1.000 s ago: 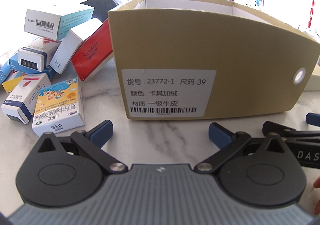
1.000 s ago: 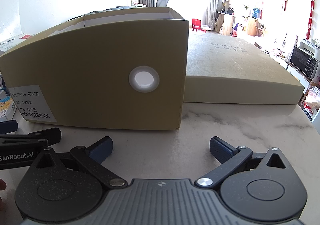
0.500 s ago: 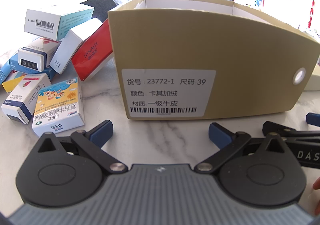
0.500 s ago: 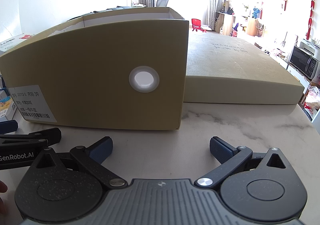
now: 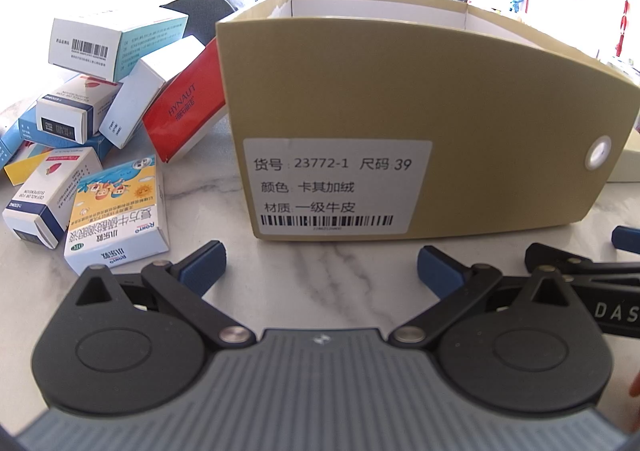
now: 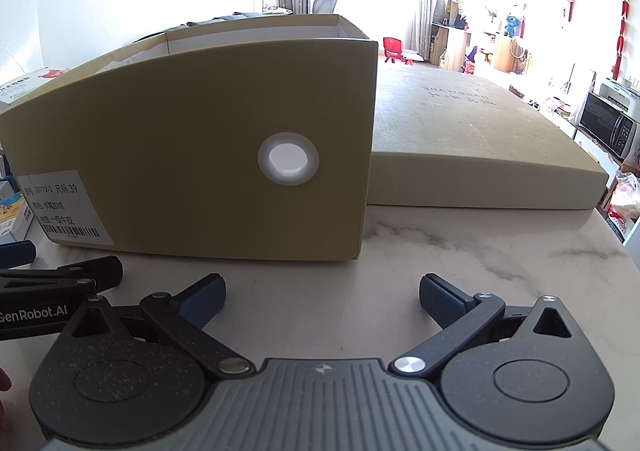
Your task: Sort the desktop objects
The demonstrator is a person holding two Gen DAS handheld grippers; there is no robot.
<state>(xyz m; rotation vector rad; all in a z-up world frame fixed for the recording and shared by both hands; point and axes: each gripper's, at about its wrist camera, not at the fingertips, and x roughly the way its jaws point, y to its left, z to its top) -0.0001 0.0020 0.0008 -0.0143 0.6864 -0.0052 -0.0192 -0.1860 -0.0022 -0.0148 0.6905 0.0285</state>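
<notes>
An open tan shoebox [image 5: 400, 91] with a white label stands on the marble table, also in the right wrist view [image 6: 192, 155]. Left of it lies a heap of several medicine cartons: a red one [image 5: 184, 111] leaning on the shoebox, a yellow-and-blue cartoon one [image 5: 116, 211], a white-and-teal one [image 5: 116, 43] on top. My left gripper [image 5: 320, 263] is open and empty, low over the table in front of the shoebox. My right gripper [image 6: 322, 293] is open and empty, beside it to the right, facing the shoebox's right half.
The shoebox lid [image 6: 472, 151] lies flat to the right of the shoebox. The table's right edge [image 6: 616, 251] is close beyond the lid. Each gripper's fingers show at the edge of the other's view [image 5: 568, 263] [image 6: 80, 271].
</notes>
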